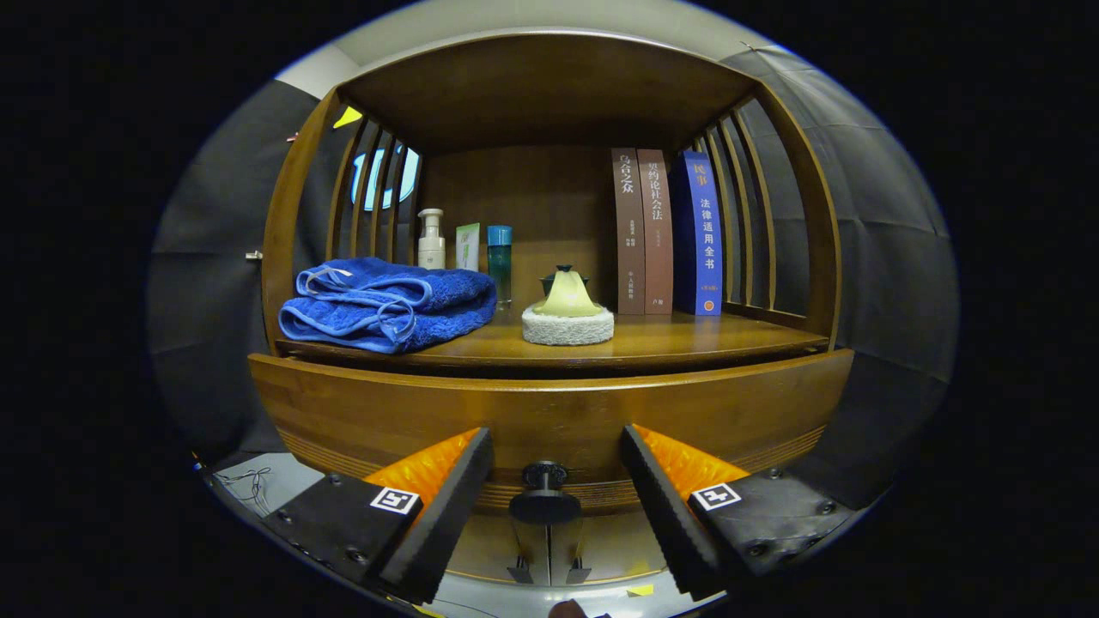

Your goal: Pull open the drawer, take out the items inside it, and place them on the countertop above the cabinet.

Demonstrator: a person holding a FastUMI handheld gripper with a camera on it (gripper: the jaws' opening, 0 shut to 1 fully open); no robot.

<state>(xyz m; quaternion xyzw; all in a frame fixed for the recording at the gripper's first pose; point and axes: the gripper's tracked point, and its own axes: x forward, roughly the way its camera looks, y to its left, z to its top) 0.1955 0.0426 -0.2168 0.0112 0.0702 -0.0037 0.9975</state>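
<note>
Here is the gripper (556, 481), squared up to the wooden cabinet, its two fingers spread wide and holding nothing. Dead between them, at twelve o'clock from the fingertips, stands the small round black knob (544, 502) on the curved brown wooden drawer front (386, 412); neither finger touches it, there is clear space on both sides. The drawer looks shut, its front running flush under the shelf edge, and whatever lies inside cannot be seen.

Above the drawer front lies the polished brown wooden countertop (687, 339), set inside an open shelf with slatted sides. At ten o'clock from the knob a folded blue towel with a pale trim (386, 305) rests on it. Behind the towel, at eleven o'clock, stand a white pump bottle (431, 240), a small white and green box (468, 247) and a teal bottle with a blue cap (500, 262), close together. At twelve o'clock sits a pale yellow cone-shaped piece on a round white fuzzy pad (567, 322). At one o'clock three upright books (665, 232), two brown and one blue, stand side by side against the back.
</note>
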